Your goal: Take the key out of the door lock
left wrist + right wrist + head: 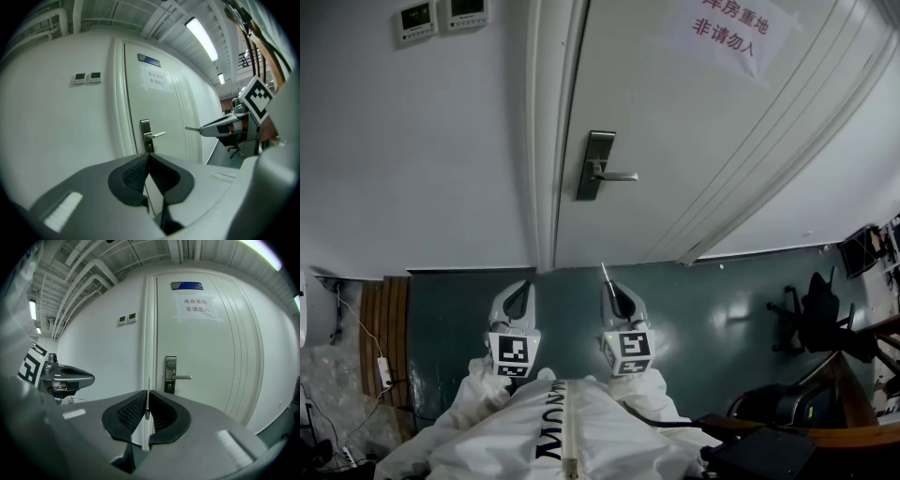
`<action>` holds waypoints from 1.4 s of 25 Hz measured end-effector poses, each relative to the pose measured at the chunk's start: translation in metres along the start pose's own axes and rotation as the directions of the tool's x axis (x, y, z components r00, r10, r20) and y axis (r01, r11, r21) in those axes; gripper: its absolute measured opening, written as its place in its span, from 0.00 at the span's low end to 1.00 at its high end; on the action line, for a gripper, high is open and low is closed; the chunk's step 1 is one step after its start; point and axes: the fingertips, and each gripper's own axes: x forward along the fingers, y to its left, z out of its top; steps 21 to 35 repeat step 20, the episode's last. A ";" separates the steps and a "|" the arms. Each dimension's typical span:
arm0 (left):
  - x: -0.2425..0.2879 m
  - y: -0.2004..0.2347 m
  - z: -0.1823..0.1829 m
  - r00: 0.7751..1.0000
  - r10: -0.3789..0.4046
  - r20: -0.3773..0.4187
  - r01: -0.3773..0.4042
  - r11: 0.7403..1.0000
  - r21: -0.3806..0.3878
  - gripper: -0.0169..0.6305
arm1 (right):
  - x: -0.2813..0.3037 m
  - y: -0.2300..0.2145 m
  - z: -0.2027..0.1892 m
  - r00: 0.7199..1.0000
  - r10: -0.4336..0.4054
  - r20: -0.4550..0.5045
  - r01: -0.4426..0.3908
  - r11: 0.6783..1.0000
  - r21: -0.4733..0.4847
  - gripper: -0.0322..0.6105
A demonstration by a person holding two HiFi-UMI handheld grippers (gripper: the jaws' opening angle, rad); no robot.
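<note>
Stands well back from the white door [694,141], both grippers low in front of a white jacket [567,431]. Pinches the key [147,394] in the right gripper [614,292]: pads pressed flat on the thin metal blade, tip poking out past the jaws toward the door, well apart from the lock plate [597,164]. Shows only the blade's narrow edge in the right gripper view; gives no clear sight of the key's head down between the pads. Holds the left gripper [149,159] with jaws together at the tips and nothing between them. Shows the lever handle [617,175] level, pointing away from the door's edge. Shows a dark spot low on the plate, too small to tell as a keyhole. Cuts the paper notice [727,33] off at the head view's top edge, likewise two wall panels [441,17]. Loses a chair [811,319] in shadow at right.
</note>
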 end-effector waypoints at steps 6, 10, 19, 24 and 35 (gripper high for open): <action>-0.008 -0.026 0.007 1.000 0.011 -0.005 -0.011 1.000 0.016 0.03 | -0.014 -0.008 -0.003 0.999 0.037 0.002 -0.037 0.999 0.011 0.09; -0.015 -0.032 0.007 0.999 0.034 -0.015 -0.034 0.999 0.022 0.03 | -0.021 -0.010 -0.009 0.998 0.056 0.002 -0.056 0.998 0.014 0.09; -0.020 -0.050 0.014 0.999 0.039 -0.007 -0.039 0.999 0.033 0.03 | -0.038 -0.019 -0.004 0.998 0.059 0.020 -0.059 0.998 0.003 0.09; -0.021 -0.053 0.014 0.999 0.037 -0.008 -0.036 0.999 0.035 0.03 | -0.041 -0.020 -0.006 0.998 0.058 0.021 -0.059 0.998 0.003 0.09; -0.021 -0.053 0.014 0.999 0.037 -0.008 -0.036 0.999 0.035 0.03 | -0.041 -0.020 -0.006 0.998 0.058 0.021 -0.059 0.998 0.003 0.09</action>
